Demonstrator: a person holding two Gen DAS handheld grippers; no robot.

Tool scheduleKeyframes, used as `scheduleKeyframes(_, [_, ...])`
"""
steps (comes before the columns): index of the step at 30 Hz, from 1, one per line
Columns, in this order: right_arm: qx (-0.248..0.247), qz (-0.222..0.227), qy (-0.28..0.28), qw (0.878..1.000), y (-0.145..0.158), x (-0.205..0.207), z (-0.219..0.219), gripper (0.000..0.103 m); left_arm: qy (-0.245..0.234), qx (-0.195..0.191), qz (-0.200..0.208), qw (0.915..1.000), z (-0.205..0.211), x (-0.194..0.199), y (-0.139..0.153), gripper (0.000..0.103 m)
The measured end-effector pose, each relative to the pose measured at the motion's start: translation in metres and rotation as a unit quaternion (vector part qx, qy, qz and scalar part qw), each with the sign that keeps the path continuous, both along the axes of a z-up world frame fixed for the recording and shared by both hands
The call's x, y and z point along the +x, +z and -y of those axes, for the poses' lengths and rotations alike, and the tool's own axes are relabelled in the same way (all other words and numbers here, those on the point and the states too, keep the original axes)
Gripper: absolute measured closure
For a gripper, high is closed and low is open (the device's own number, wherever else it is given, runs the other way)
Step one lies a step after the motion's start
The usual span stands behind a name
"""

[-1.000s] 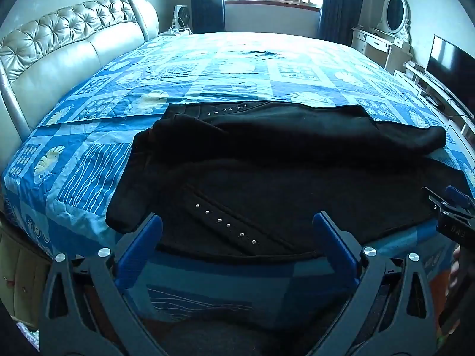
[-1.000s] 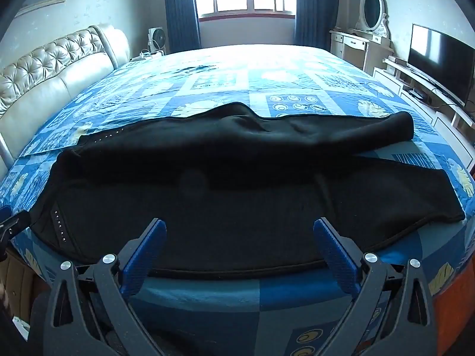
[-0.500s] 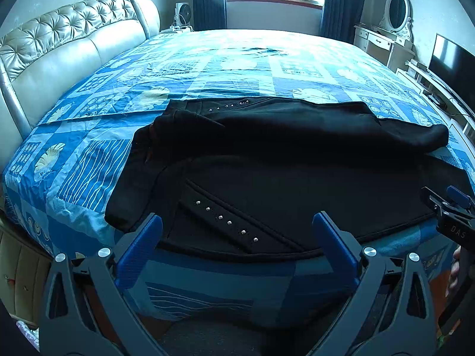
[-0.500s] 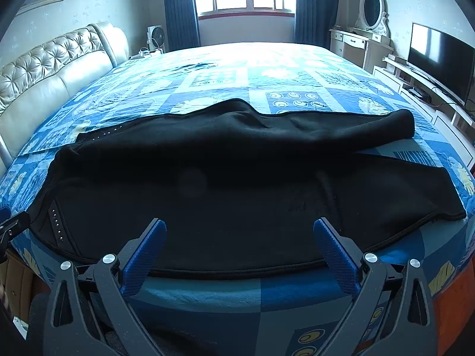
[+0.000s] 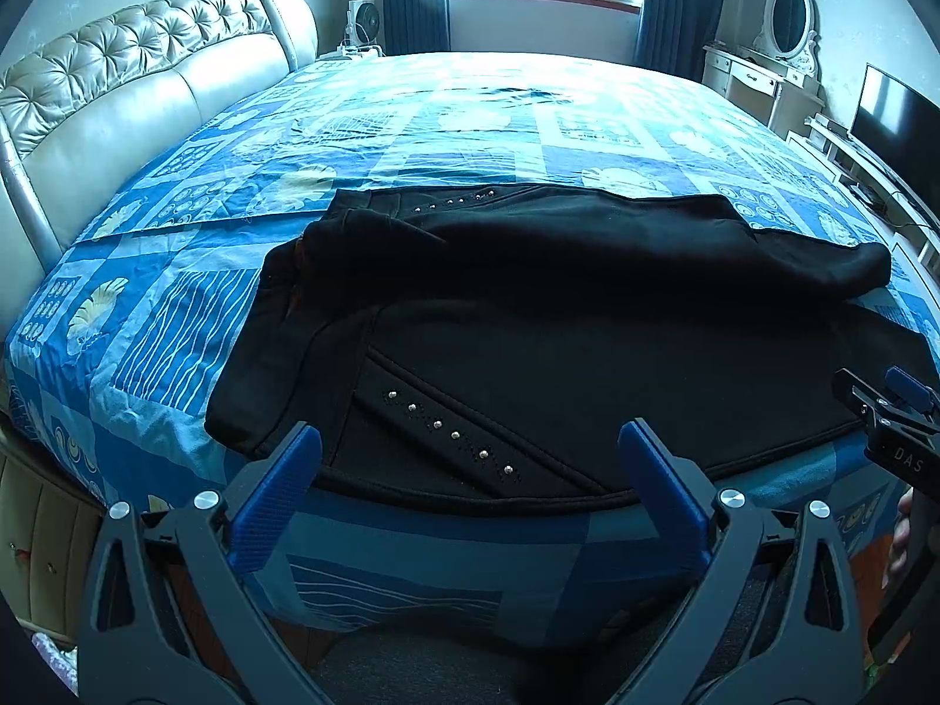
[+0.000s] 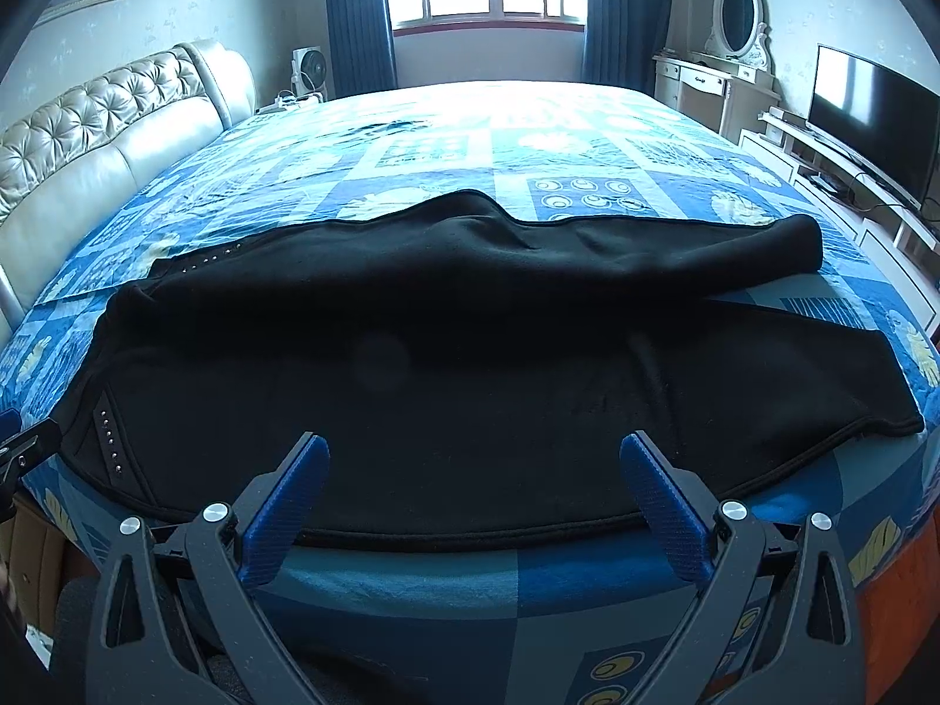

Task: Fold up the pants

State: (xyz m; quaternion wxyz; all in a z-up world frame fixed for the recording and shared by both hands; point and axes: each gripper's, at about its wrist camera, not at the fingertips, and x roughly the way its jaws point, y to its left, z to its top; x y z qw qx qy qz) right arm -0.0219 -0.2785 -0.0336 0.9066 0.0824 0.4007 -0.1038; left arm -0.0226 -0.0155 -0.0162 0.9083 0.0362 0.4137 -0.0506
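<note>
**A:** Black fleece pants (image 5: 587,346) lie sideways along the near edge of the bed (image 5: 499,117), waistband toward the headboard (image 5: 117,94), cuffs toward the TV (image 6: 869,111). Far leg is bunched on top of the near one, not aligned.

**B:** Anything move in the last second?

**A:** Barely. Both views have crept slightly back and up; more of the near hem shows than a second ago. Cloth looks unchanged, same wrinkles and same overlap.

**B:** Grippers?

**A:** Left gripper (image 5: 470,458) has its jaws spread wide, nothing between them, hovering over the studded pocket seam (image 5: 452,435) near the hem. Right gripper (image 6: 473,470) is equally wide and empty, over mid-leg. Neither touches fabric.

**B:** So no fold started.

**A:** My read: the pause before the first grasp. The top leg probably needs squaring up first, or the fold comes out skewed.

**B:** Any labels?

**A:** Only "DAS" on the right gripper's body, seen at the edge of the left view. Nothing readable on the pants, just metal studs.
</note>
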Motion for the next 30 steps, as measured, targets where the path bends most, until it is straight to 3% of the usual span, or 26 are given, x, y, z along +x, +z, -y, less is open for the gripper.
scheduleKeyframes(30, [0.004,-0.007,0.005,1.000,-0.0018,0.0016,-0.0060,0.004,0.005,-0.001,-0.003,1.0000,-0.0014,0.0003,-0.0013,0.002])
